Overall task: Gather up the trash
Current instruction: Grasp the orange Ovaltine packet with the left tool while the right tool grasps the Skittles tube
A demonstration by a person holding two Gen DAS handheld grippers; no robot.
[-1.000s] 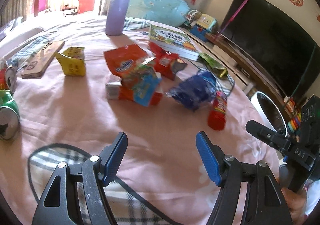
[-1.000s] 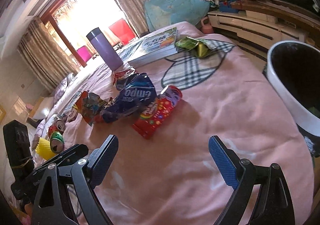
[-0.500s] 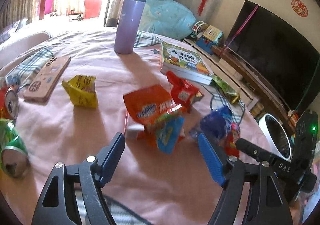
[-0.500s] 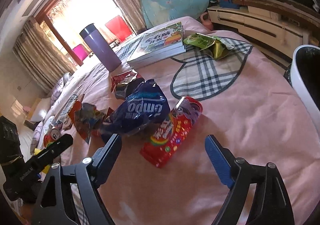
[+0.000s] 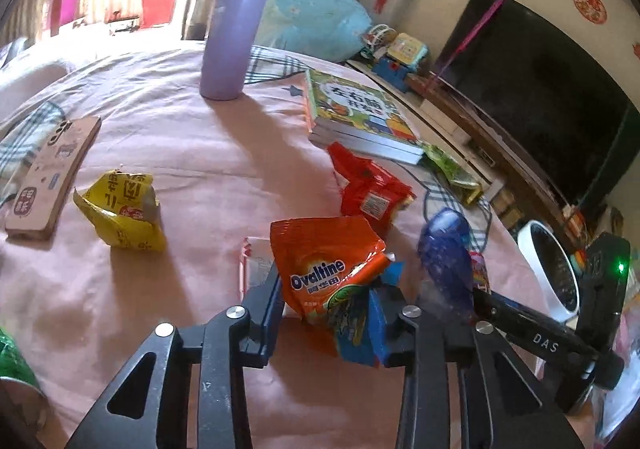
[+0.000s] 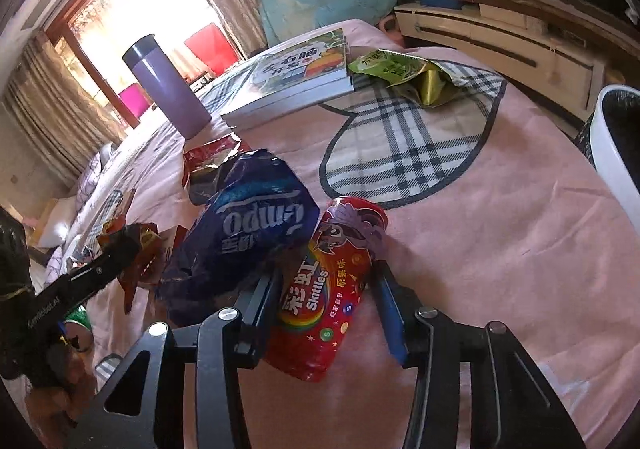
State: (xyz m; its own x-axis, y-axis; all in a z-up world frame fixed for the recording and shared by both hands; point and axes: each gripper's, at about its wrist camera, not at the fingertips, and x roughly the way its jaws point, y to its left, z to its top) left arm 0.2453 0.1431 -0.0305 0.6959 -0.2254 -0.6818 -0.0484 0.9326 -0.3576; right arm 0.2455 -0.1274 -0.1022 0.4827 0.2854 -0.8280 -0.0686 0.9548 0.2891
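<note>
Two grippers are down on the pink bed (image 5: 192,169), each with trash between its fingers. My left gripper (image 5: 328,313) has just been closing; its fingers now clamp the orange Ovaltine bag (image 5: 324,261), which lies near the middle of the bed. My right gripper (image 6: 328,309) has also just been closing; its fingers press both sides of the red Skittles bag (image 6: 320,289), which lies on the bed toward the edge beside the white bin (image 6: 616,153). I see the blue wrapper (image 6: 248,225) touching the Skittles bag on its left side. Still loose on the bed: the yellow wrapper (image 5: 124,213) near the phone (image 5: 48,177), the red wrapper (image 5: 372,189) just below the books (image 5: 356,117), and the green wrapper (image 6: 404,73) by the books toward the far edge. The purple flask (image 5: 234,29) stands upright at the far side.
</note>
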